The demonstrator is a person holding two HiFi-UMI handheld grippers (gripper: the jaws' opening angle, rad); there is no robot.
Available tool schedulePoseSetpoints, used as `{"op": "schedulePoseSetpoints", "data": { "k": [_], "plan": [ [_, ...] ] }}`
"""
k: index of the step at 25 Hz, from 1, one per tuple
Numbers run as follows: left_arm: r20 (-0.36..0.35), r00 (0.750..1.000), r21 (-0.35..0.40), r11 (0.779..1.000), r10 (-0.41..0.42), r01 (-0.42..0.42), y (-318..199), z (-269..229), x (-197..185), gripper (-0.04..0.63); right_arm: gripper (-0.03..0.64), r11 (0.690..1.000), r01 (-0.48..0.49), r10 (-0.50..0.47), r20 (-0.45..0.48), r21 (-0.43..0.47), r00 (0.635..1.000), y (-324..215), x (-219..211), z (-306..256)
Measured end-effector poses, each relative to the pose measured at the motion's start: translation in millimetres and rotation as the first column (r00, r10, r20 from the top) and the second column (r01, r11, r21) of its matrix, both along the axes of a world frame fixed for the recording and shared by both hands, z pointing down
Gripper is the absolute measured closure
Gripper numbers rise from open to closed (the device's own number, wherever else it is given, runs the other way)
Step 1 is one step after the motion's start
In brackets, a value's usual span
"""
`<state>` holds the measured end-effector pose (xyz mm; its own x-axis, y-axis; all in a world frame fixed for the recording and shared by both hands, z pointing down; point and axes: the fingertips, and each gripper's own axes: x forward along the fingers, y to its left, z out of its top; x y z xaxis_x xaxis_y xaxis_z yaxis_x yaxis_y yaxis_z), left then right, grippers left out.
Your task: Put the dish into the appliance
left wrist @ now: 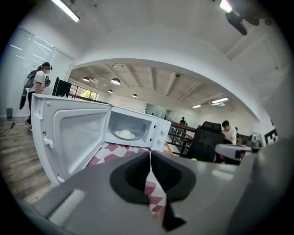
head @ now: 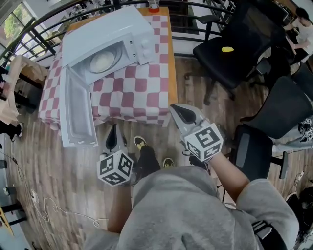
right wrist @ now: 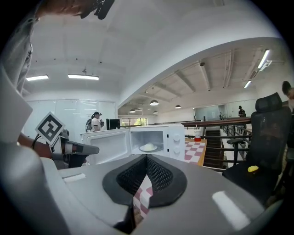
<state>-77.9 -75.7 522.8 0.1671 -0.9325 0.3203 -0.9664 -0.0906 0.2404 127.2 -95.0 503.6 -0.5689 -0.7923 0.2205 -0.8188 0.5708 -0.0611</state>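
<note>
A white microwave (head: 112, 29) stands on the red-and-white checkered table (head: 142, 93), its door (head: 76, 114) swung fully open past the table's left edge. The pale dish (head: 101, 62) lies inside the cavity, also visible in the left gripper view (left wrist: 125, 134) and the right gripper view (right wrist: 148, 147). My left gripper (head: 113, 134) is off the table's near edge beside the door, jaws shut with nothing between them (left wrist: 150, 153). My right gripper (head: 178, 111) hovers at the table's near right corner, jaws shut and empty as well (right wrist: 146, 157).
Black office chairs (head: 234, 49) stand to the right, one with a small yellow object (head: 227, 49) on its seat. A red cup (head: 153, 7) sits at the table's far end. A railing runs behind. A cable (head: 54, 210) lies on the wooden floor. A person (left wrist: 41, 80) stands far left.
</note>
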Motion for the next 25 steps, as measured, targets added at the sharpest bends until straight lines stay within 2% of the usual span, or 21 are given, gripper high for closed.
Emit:
{"op": "schedulePoseSetpoints", "data": {
  "k": [5,10,15,25],
  "plan": [
    [-0.003,1.000,0.008,1.000,0.026,-0.026,22.0,-8.5,7.5,0.578,0.617,1.000,-0.002,0.002,-0.040,0.007,0.999,21.5,4.5,1.0],
    [-0.004,0.999,0.009,0.999,0.042,-0.042,30.5,-11.4,-1.4,0.578,0.617,1.000,-0.025,0.024,-0.048,-0.010,0.999,30.8,0.4,5.5],
    [-0.016,0.999,0.008,0.999,0.039,-0.039,37.8,-15.1,-17.9,0.578,0.618,0.999,-0.030,0.029,-0.036,-0.023,0.999,39.3,-14.5,7.0],
    [-0.034,0.999,0.000,0.999,0.034,-0.034,44.6,-11.4,-21.5,0.578,0.617,0.999,-0.032,0.031,-0.046,-0.024,0.998,50.5,-20.0,10.3]
  ]
}}
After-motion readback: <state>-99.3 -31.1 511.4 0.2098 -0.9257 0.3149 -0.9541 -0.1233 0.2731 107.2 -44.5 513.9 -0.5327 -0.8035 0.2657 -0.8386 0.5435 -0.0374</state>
